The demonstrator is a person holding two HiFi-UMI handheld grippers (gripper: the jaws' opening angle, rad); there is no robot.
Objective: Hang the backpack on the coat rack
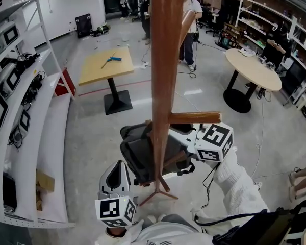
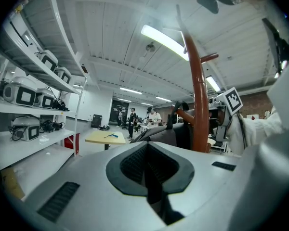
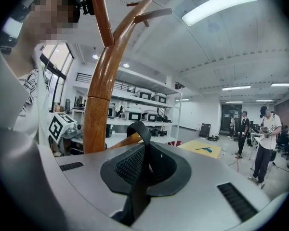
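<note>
The wooden coat rack (image 1: 165, 60) stands right in front of me, with a peg (image 1: 195, 118) pointing right. A dark grey backpack (image 1: 138, 153) hangs low against the pole on its left and far side. My right gripper (image 1: 179, 136) reaches in from the right, just under the peg. In the right gripper view the right gripper (image 3: 139, 177) is shut on the backpack's black strap (image 3: 140, 131), which loops up beside the pole (image 3: 98, 109). My left gripper (image 1: 118, 165) sits below the bag, apart from it. The left gripper (image 2: 149, 177) is shut with nothing in it, facing the backpack (image 2: 164, 134).
The rack's splayed feet (image 1: 155, 192) are near my body. White shelves (image 1: 51, 137) with equipment run along the left. A yellow square table (image 1: 106, 65) stands behind, a round table (image 1: 252, 68) at the right. People (image 1: 145, 9) stand far back. A cable (image 1: 210, 180) hangs by my right arm.
</note>
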